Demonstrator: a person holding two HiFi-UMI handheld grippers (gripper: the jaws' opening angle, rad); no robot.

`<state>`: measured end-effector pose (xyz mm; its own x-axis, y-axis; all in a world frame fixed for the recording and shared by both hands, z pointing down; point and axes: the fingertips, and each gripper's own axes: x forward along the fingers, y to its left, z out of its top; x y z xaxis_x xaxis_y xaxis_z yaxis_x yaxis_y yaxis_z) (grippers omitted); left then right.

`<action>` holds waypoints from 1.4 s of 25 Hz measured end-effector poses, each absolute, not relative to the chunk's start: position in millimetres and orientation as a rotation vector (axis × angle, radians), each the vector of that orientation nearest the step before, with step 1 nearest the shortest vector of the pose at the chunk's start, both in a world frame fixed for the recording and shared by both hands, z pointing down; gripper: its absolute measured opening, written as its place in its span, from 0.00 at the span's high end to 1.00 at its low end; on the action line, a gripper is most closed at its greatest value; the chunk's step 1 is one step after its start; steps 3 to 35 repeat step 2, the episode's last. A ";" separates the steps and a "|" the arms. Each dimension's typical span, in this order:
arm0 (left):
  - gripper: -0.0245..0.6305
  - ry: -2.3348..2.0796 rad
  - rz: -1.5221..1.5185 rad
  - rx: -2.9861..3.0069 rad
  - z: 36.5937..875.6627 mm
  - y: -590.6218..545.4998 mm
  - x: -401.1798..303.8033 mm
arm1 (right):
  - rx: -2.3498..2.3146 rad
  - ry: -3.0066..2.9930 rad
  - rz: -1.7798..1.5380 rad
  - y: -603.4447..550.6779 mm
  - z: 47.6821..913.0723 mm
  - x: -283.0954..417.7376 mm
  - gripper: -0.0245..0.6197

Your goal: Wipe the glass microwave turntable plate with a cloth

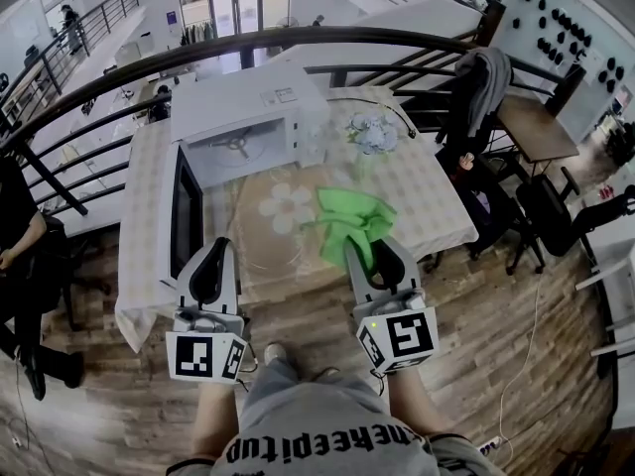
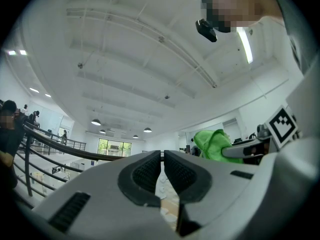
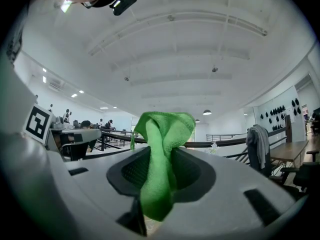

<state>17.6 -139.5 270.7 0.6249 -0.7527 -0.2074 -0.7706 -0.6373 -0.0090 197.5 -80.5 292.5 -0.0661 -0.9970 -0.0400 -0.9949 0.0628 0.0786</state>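
At the far left I see the microwave [image 1: 248,117] on the table [image 1: 437,211], its door [image 1: 177,221] swung open toward me. My left tool [image 2: 162,159] is held up off the table with its pads pressed almost together, only a sliver between them and nothing in it. Just right of it the glass turntable plate [image 1: 263,254] lies flat on the table in front of the microwave; I can only make out its faint rim. Further right, my right tool [image 3: 162,160] pinches the green cloth [image 3: 164,129], which bunches above the pads and hangs over the table beside the plate.
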 end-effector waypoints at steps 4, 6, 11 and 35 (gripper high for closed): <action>0.93 1.288 0.284 -2.745 271.1 -140.9 17.4 | 2.129 -2.272 -0.133 -81.9 292.9 196.5 0.78; 0.93 1.288 0.284 -2.745 271.1 -140.9 17.4 | 2.129 -2.272 -0.133 -81.9 292.9 196.5 0.78; 0.93 1.288 0.284 -2.745 271.1 -140.9 17.4 | 2.129 -2.272 -0.133 -81.9 292.9 196.5 0.78; 0.93 1.288 0.284 -2.745 271.1 -140.9 17.4 | 2.129 -2.272 -0.133 -81.9 292.9 196.5 0.78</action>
